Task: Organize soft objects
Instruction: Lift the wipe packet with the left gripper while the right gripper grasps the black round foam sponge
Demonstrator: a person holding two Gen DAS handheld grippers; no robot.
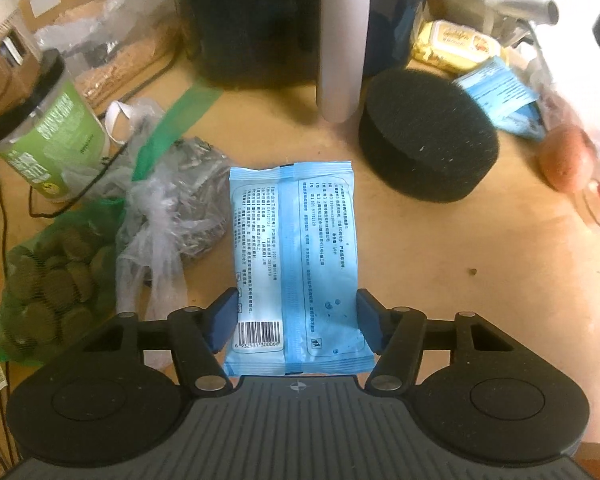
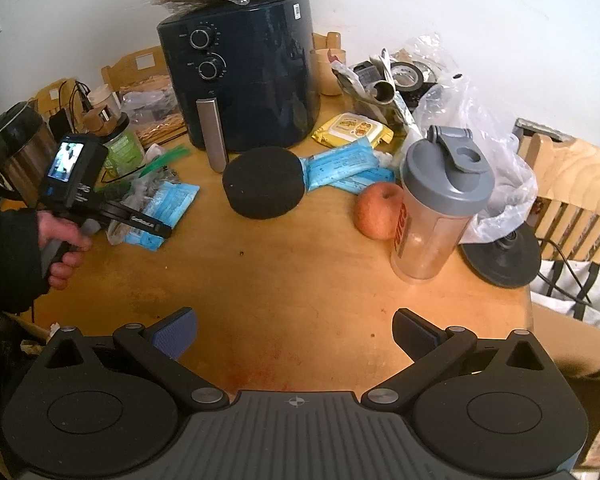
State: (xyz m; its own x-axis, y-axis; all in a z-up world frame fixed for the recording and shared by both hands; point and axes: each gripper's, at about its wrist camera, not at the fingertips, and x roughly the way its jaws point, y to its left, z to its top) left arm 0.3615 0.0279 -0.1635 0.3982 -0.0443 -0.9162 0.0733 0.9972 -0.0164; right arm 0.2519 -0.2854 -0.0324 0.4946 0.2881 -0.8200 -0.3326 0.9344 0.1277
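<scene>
A light blue soft packet point(image 1: 292, 232) with printed text and a barcode lies lengthwise between the fingers of my left gripper point(image 1: 297, 296), whose blue pads press on its two long edges. In the right wrist view a hand holds that left gripper point(image 2: 148, 226) at the table's left, with the packet point(image 2: 172, 200) in it. A black round sponge point(image 1: 428, 132) sits just beyond, with more blue packets point(image 2: 340, 168) and a yellow wipes pack point(image 2: 352, 130) behind it. My right gripper point(image 2: 294, 316) hangs open over bare wood, holding nothing.
A dark air fryer point(image 2: 240, 80) stands at the back. An apple point(image 2: 378, 210) and a shaker bottle point(image 2: 440, 208) stand on the right. A green jar point(image 1: 52, 136), a green mesh bag point(image 1: 52, 276) and a crumpled plastic bag point(image 1: 172, 208) crowd the left.
</scene>
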